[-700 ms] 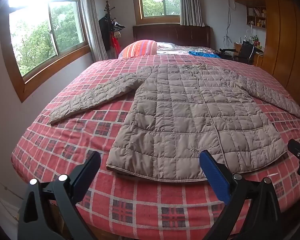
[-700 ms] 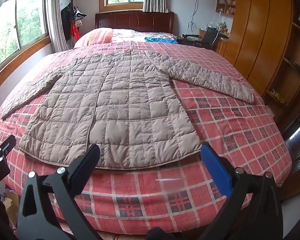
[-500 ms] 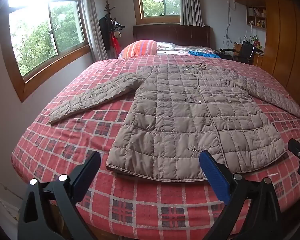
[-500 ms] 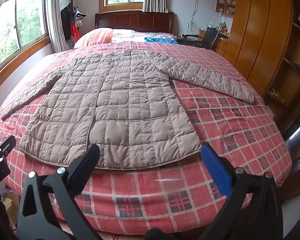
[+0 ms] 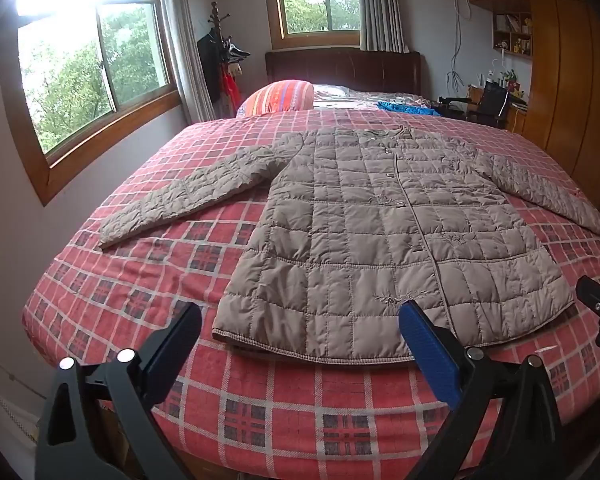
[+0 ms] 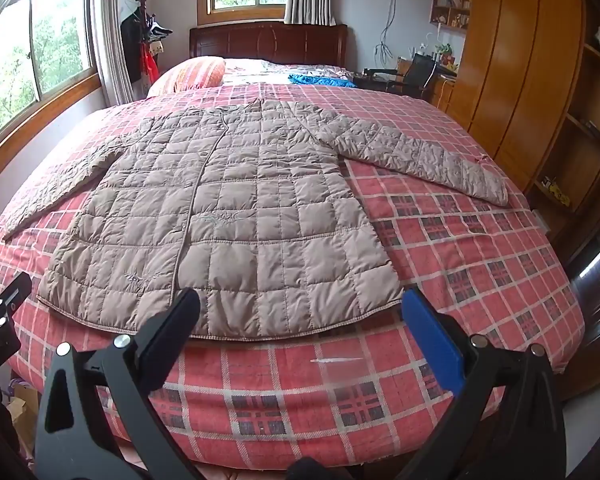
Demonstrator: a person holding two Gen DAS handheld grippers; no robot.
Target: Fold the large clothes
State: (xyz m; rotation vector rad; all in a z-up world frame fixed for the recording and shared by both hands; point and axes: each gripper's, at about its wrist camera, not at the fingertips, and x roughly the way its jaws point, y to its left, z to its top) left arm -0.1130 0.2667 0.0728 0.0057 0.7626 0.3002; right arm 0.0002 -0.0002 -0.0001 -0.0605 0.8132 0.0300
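Quilted jacket (image 5: 384, 236) lies flat on plaid bedspread (image 5: 148, 276); left claw (image 5: 300, 332) gapes, empty.

The left hand-held gripper (image 5: 300, 334) has two black angular fingers with triangular cut-outs; silver round screw heads sit on each arm; the right-side finger carries a bright blue pad (image 5: 428, 350), the left-side one a dark pad. The right hand-held gripper (image 6: 300, 320) is built alike; black frame, silver screws, one blue pad (image 6: 430, 340), one dark.
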